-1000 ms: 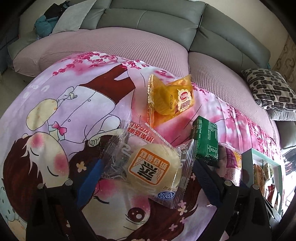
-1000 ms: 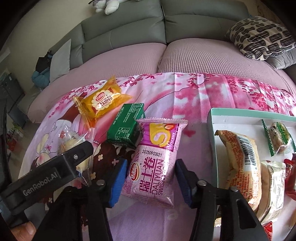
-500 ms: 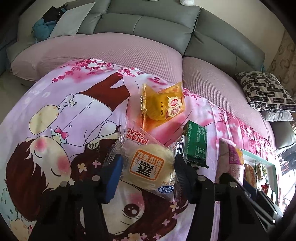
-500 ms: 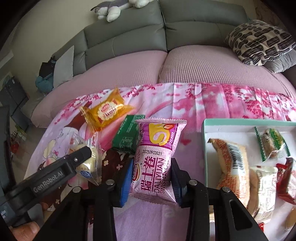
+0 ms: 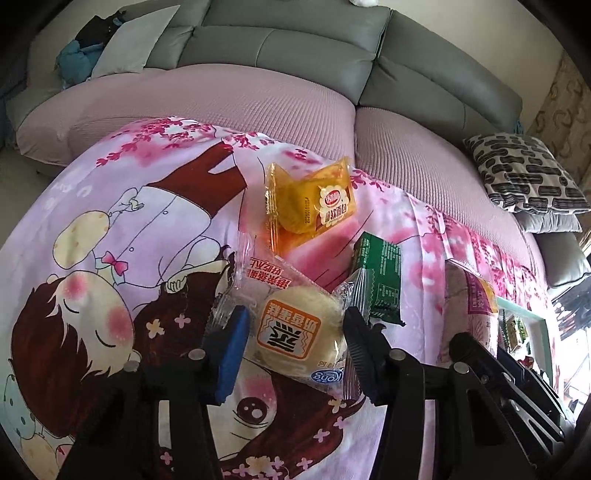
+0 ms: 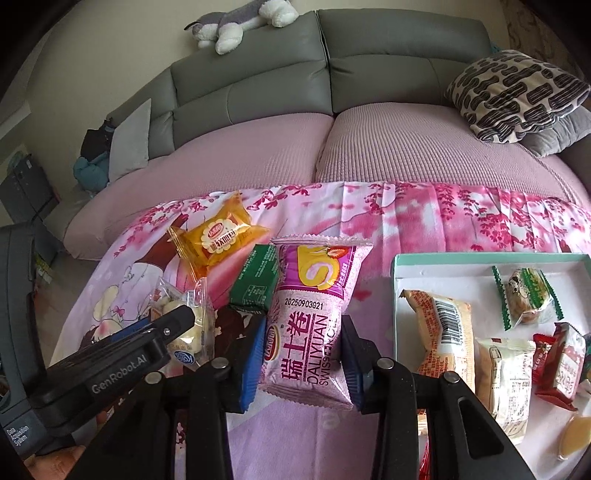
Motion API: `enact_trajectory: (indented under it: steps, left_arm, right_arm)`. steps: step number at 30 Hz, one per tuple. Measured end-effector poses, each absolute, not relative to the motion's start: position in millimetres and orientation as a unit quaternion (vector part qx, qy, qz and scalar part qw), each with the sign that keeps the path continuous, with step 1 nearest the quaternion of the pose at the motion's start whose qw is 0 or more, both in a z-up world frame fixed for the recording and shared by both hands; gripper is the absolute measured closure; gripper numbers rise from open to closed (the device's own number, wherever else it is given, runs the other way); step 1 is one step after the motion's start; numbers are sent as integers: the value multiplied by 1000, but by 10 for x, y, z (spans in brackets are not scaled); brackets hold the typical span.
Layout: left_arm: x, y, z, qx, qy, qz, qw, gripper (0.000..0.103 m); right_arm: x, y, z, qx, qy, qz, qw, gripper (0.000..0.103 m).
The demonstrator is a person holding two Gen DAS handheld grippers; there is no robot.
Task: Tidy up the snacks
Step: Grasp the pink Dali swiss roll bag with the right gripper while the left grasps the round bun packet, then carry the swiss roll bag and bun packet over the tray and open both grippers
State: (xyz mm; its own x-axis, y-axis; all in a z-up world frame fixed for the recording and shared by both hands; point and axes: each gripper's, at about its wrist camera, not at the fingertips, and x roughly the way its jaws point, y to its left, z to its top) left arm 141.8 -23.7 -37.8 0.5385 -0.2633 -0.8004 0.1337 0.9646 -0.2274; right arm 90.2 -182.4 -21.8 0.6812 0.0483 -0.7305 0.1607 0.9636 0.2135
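1. My left gripper (image 5: pixel 293 341) is closing, the last bit of travel, on the round pastry in a clear wrapper (image 5: pixel 295 328); both blue pads press its sides, and it sits just left of the pink Swiss roll pack (image 6: pixel 314 321)
2. My right gripper (image 6: pixel 299 354) is clenched on the pink Swiss roll pack, pads squeezing its lower half; the pack stands tilted up off the cartoon-print cloth (image 5: pixel 110 258) on the table
3. Right of the Swiss roll pack lies the mint-rimmed tray (image 6: pixel 397 295), holding several wrapped snacks, among them an orange barcode pack (image 6: pixel 443 328) and a green-edged cookie pack (image 6: pixel 528 295)
4. Touching the Swiss roll pack's upper left side, the green packet (image 6: pixel 255 280) rests on the cloth
5. Beyond the green packet, up and left of the Swiss roll pack, the yellow bread pack (image 6: pixel 219 238) lies by itself
6. Far behind the Swiss roll pack runs the sofa (image 6: pixel 369 74), with a patterned cushion (image 6: pixel 517 92) to the right and a plush toy (image 6: pixel 240 22) on its backrest
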Motion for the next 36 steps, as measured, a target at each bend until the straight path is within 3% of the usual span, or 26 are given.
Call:
enact_trajectory:
  steps: [4, 15, 19, 31, 36]
  left_arm:
    - [1466, -233, -475, -74, 479, -105, 868, 31]
    - [1506, -256, -553, -75, 477, -93, 871, 25]
    - [1533, -250, -614, -76, 488, -85, 866, 15]
    - [1560, -208, -654, -95, 494, -86, 860, 13]
    - [1556, -195, -619, -104, 495, -96, 857, 23]
  right_arm:
    - [917, -1845, -250, 135, 404, -33, 904, 62]
    - [917, -1880, -267, 143, 407, -36, 902, 62]
    - [922, -1883, -271, 144, 408, -37, 901, 62]
    - [922, -1889, -285, 144, 410, -38, 900, 62]
    - [927, -1893, -292, 144, 411, -39, 899, 62]
